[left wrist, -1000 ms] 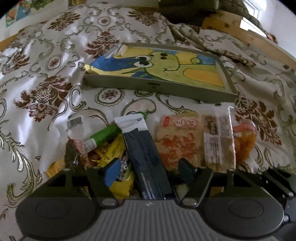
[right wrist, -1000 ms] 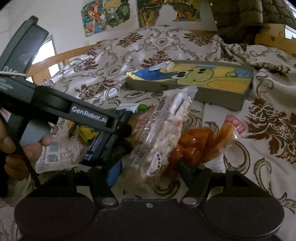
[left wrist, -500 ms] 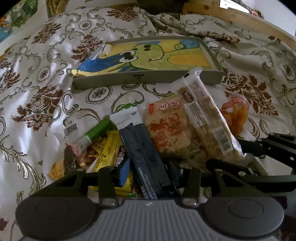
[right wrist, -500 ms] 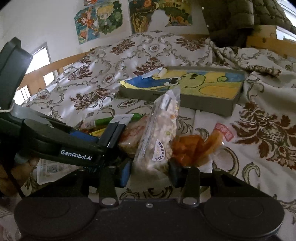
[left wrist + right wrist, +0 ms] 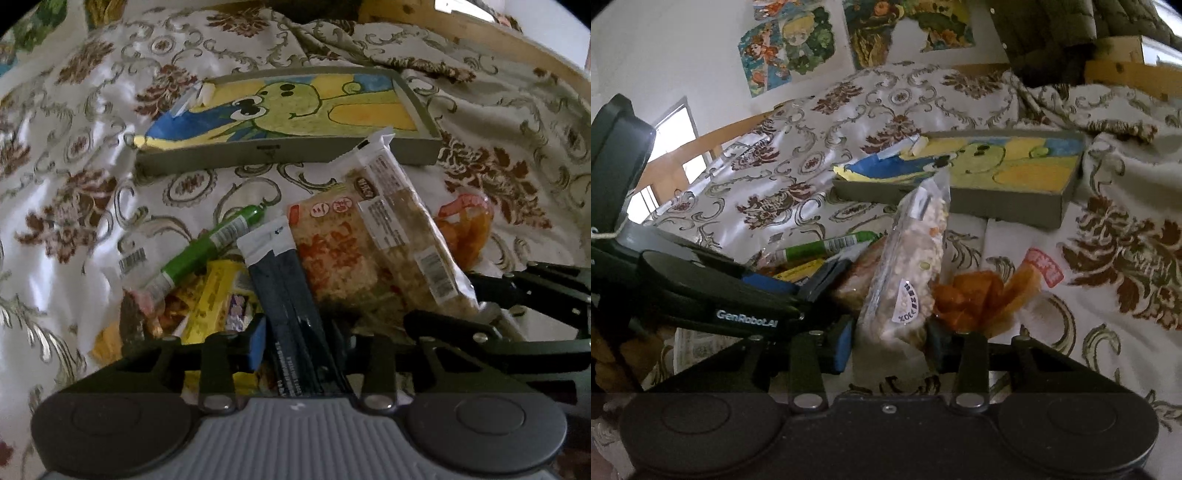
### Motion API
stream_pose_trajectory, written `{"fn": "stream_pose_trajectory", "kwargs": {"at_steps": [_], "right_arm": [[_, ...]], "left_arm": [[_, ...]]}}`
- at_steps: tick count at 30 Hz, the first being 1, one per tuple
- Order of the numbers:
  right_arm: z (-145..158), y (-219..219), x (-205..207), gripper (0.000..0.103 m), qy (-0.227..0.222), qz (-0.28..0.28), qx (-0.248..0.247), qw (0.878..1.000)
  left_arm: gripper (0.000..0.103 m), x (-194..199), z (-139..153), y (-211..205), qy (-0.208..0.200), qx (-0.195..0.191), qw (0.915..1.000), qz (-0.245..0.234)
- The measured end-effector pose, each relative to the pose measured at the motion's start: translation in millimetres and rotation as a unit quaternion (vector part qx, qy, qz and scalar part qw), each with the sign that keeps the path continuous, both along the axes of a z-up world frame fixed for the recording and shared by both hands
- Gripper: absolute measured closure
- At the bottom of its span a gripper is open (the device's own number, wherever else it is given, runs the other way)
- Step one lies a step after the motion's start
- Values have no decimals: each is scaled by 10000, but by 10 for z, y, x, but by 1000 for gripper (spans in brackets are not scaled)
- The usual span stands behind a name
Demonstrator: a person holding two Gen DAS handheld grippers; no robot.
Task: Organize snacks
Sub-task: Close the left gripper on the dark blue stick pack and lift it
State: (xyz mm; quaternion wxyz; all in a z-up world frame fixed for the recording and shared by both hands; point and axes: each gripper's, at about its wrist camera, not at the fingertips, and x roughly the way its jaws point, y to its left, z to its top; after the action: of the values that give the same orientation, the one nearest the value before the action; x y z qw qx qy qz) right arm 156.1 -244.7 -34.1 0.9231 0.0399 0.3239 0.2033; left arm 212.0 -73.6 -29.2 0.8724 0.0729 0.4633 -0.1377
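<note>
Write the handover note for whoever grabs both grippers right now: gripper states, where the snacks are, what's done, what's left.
Left gripper: jaws have just closed on the dark blue stick pack.
Right gripper: jaws have just been closing around the clear puffed-grain bar, pads against it.
Remaining snacks lie piled on the bedspread: green tube, yellow packet, orange rice cracker pack, bag of orange pieces.
Tray with cartoon picture sits beyond the pile; none of the snacks are in it.
Done: both grasps. Left: carry both to the tray, then the others.
</note>
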Motion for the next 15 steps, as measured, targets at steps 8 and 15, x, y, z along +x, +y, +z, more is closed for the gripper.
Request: {"fn": "stream_pose_trajectory", "kwargs": {"at_steps": [8,15], "right_arm": [[63,90,-122,63,-558,124,-531,9970],[38,24,-67,62,-356,126,-193,9991]], "left_arm": [[67,-188,28,262,44,-650,9973,331],[67,-325,76,378,-64,-935,9940,556]]}}
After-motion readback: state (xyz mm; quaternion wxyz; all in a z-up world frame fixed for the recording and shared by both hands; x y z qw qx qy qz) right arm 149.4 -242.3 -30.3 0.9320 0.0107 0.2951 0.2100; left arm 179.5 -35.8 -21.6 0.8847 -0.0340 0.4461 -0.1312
